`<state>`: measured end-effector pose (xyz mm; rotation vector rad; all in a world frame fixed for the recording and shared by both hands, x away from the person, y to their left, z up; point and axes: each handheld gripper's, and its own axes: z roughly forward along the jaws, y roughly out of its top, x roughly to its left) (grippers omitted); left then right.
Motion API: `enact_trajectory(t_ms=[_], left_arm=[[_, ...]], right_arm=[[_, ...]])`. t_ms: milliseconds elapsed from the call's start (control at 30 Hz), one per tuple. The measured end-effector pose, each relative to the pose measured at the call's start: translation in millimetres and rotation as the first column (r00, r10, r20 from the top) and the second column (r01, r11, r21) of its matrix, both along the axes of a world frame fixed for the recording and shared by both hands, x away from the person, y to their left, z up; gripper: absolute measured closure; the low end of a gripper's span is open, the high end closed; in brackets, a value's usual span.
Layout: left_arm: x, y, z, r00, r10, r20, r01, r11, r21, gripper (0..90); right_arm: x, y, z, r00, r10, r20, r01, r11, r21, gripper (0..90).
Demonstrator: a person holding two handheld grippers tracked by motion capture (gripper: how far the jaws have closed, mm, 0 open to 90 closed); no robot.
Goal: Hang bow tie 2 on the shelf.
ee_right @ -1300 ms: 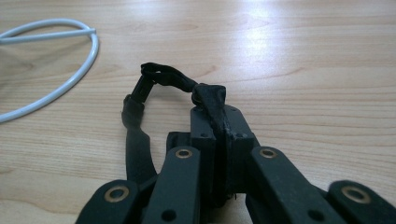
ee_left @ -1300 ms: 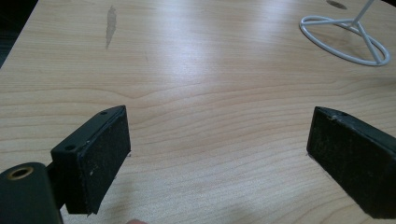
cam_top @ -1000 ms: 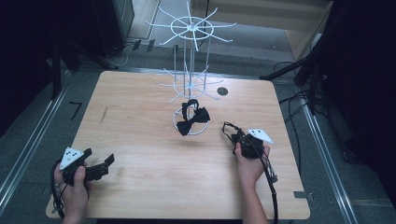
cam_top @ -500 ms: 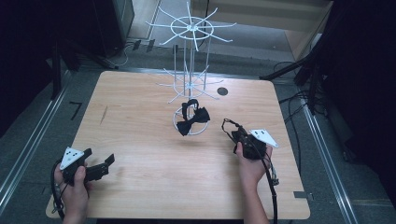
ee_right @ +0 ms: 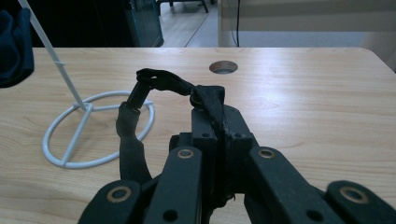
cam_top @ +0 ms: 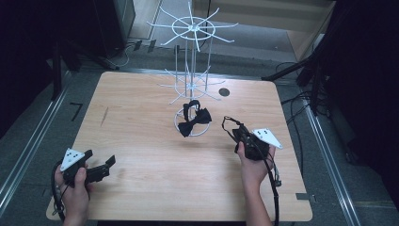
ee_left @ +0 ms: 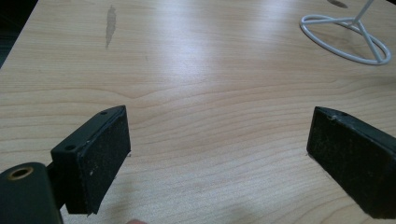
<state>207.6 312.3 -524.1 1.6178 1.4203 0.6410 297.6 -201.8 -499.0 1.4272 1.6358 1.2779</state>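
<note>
right gripper (cam_top: pixel 234 130) clamped on a black strap (ee_right: pixel 205 100), lifted just right of the white wire rack (cam_top: pixel 190 84) where a bow tie (cam_top: pixel 194 123) hangs; left gripper (ee_left: pixel 219 154) open, idle; raise the loop level to hook a free arm.

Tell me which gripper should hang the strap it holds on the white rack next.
The right gripper. Its jaws are shut on the black strap, and it sits close to the white rack. The left gripper is open, holds nothing, and rests at the table's near left corner, farther from the rack.
</note>
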Motion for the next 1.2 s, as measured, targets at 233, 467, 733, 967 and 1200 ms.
enact_trajectory(t_ms=[233, 467, 733, 967, 1200], left_arm=[[-0.1, 0.0, 0.0, 1.0, 0.0, 0.0, 0.0, 1.0, 0.001, 6.9], [-0.2, 0.1, 0.1, 1.0, -0.001, -0.001, 0.001, 1.0, 0.0, 6.9], [0.0, 0.1, 0.0, 1.0, -0.001, -0.001, 0.001, 1.0, -0.001, 6.9], [0.1, 0.2, 0.0, 1.0, -0.002, 0.0, 0.002, 1.0, -0.002, 6.9], [-0.1, 0.0, 0.1, 1.0, 0.0, 0.0, 0.0, 1.0, 0.001, 6.9]], right_arm=[[-3.5, -3.2, 7.4, 0.9999, -0.002, 0.011, 0.002, 1.0, 0.011, 87.3], [-6.8, -2.9, 10.4, 0.9999, 0.008, 0.015, -0.008, 1.0, 0.015, 87.3], [-9.9, 1.3, 20.4, 0.9987, 0.029, 0.041, -0.03, 1.0, 0.01, 87.3], [-13.5, 4.9, 28.1, 0.9973, 0.037, 0.063, -0.038, 0.999, 0.023, 87.3], [-16.2, 4.8, 34.9, 0.9959, 0.041, 0.081, -0.043, 0.999, 0.031, 87.3]])
